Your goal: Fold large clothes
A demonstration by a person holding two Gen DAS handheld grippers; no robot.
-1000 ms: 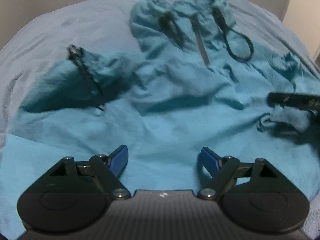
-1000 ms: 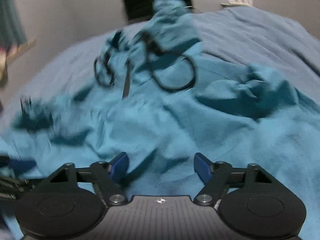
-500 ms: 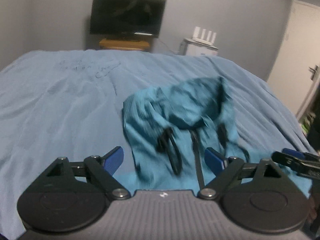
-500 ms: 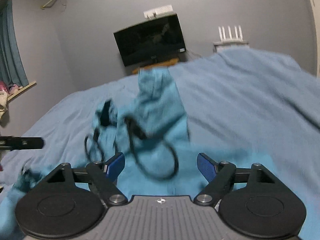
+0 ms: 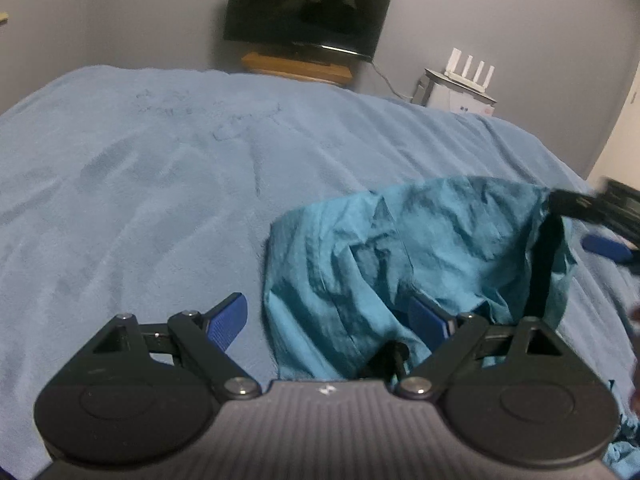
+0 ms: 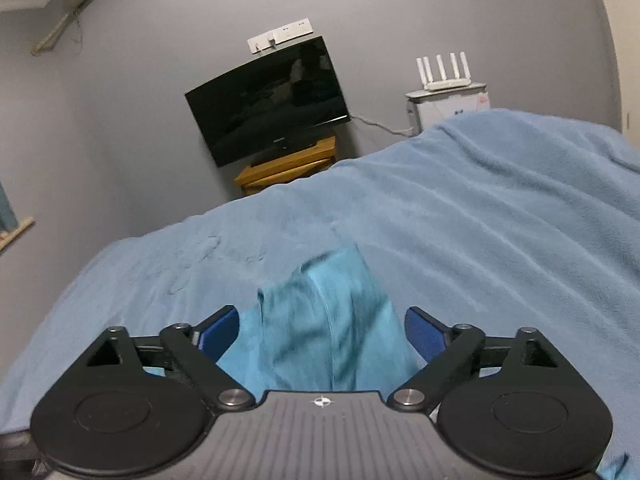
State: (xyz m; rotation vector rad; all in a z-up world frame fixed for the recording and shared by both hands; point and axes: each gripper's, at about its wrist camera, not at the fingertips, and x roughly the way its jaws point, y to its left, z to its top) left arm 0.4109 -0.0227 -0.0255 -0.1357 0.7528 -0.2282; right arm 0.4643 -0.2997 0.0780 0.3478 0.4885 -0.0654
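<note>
**Teal garment on bed: handling notes and blind spots**

Your left gripper (image 5: 326,318) has its fingers spread, nothing pinched; the crumpled teal cotton garment (image 5: 424,248) lies on the blue fleece bed cover (image 5: 160,184) at lower right of the left wrist view, with cloth running under the right-hand blue pad but not pressed by it. Your right gripper (image 6: 320,330) is opening its fingers; teal cloth shows in the gap between them, lower centre of that view, and neither pad appears to press on it.

Handling judgement: light, thin, soft and limp. It will sag and bunch when lifted and drag on the fleece. Take hold at a hem or seam edge, one corner per gripper, not mid-panel. The black strap or trim (image 5: 544,264) at the right edge could snag.

Hard to make out:
- The garment's near part is hidden behind both gripper bodies.
- Garment type, sleeves and collar cannot be told from here.
- The cloth in the right wrist view is motion-blurred.
- The dark blurred object at the far right edge, left view, is probably your other gripper.
</note>
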